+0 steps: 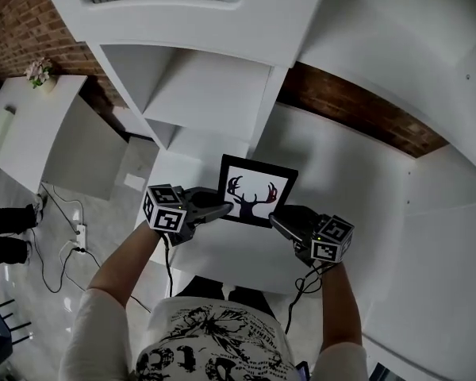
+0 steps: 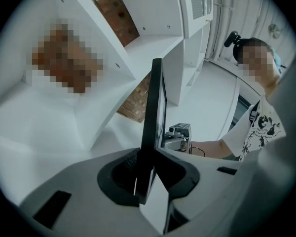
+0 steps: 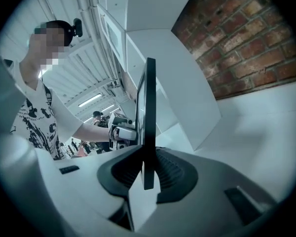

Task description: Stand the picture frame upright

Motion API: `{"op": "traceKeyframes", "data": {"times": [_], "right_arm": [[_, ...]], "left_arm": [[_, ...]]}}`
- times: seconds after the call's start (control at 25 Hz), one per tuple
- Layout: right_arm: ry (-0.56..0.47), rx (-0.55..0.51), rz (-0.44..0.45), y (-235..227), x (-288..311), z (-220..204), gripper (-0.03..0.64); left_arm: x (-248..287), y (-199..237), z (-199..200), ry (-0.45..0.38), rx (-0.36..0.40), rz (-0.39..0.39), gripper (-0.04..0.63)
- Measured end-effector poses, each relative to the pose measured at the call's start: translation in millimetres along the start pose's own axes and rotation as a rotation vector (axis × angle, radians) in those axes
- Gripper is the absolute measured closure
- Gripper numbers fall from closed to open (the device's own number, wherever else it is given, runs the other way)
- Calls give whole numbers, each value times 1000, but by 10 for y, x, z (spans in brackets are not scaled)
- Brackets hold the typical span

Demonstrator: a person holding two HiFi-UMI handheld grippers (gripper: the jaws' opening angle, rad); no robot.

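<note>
A black picture frame (image 1: 256,190) with an antler print faces me, standing steeply on its lower edge over the white shelf board (image 1: 246,252). My left gripper (image 1: 222,209) is shut on its lower left edge, and my right gripper (image 1: 278,221) is shut on its lower right edge. In the left gripper view the frame (image 2: 155,107) rises edge-on from between the pads of that gripper (image 2: 145,181), with the right gripper (image 2: 179,135) beyond it. In the right gripper view the frame (image 3: 149,107) stands edge-on in that gripper (image 3: 148,174), with the left gripper (image 3: 121,130) behind. Whether the frame touches the board is hidden.
White shelf compartments (image 1: 198,94) rise behind the frame, with a brick wall (image 1: 357,105) at the back right. A white table (image 1: 24,125) with a small flower pot (image 1: 38,71) stands at the left. Cables and a power strip (image 1: 79,232) lie on the floor beside someone's shoes (image 1: 4,228).
</note>
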State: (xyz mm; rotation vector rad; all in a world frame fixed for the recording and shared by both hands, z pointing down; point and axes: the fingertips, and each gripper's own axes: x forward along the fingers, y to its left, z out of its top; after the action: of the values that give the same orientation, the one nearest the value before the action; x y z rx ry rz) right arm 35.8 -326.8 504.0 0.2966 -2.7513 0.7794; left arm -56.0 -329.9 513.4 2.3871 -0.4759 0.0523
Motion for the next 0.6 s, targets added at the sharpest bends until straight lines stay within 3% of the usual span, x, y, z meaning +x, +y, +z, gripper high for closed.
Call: {"op": "traceKeyframes", "data": {"times": [0.16, 0.48, 0.6], "right_arm": [[6, -19, -23, -45, 3, -47, 535], [30, -134, -64, -296, 112, -136, 535], [23, -156, -85, -423, 181, -131, 535]], "left_arm": [[38, 47, -51, 15, 24, -29, 503], [116, 236, -131, 68, 181, -58, 508], [136, 393, -95, 63, 206, -42, 508]]}}
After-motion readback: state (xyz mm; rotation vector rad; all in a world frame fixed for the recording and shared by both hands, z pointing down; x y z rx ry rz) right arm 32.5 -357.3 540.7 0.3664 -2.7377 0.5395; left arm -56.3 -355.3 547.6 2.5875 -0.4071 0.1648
